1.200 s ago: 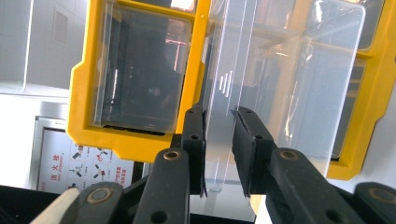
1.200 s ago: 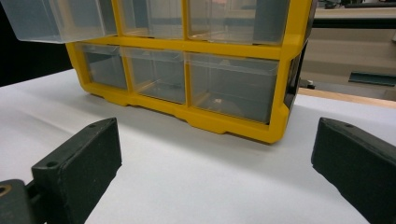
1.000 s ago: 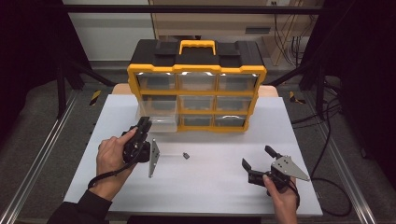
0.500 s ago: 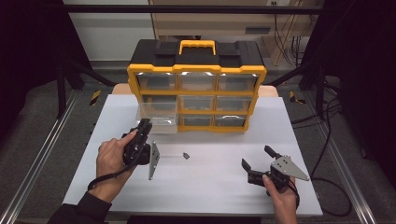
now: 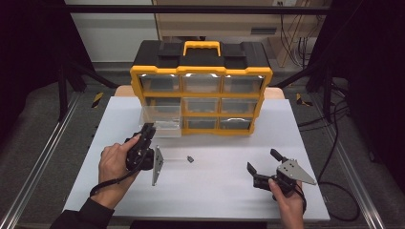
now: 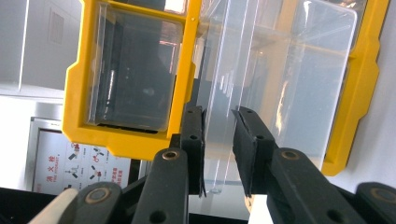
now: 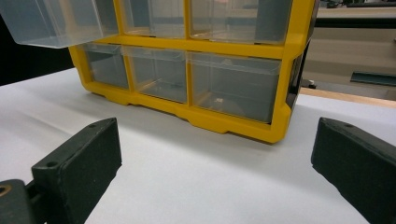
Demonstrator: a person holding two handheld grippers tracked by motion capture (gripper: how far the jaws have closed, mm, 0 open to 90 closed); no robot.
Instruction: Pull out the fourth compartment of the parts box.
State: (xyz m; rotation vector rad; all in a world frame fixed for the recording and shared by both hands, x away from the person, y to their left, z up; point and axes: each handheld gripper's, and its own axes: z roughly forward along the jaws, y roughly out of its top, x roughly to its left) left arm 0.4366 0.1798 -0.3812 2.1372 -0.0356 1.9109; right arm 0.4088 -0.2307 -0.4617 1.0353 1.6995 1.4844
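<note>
A yellow and black organizer with clear drawers stands at the back of the white table. Its left middle drawer is pulled out. My left gripper, turned on its side, has its jaws close together on the drawer's top front lip at the near corner. A small dark part lies on the table just right of that hand. My right gripper rests at the front right, open and empty, with its fingers wide apart and pointing at the organizer's bottom row.
Metal rails run along both sides of the table. Cables trail on the floor to the right. Bare white tabletop lies between my two hands.
</note>
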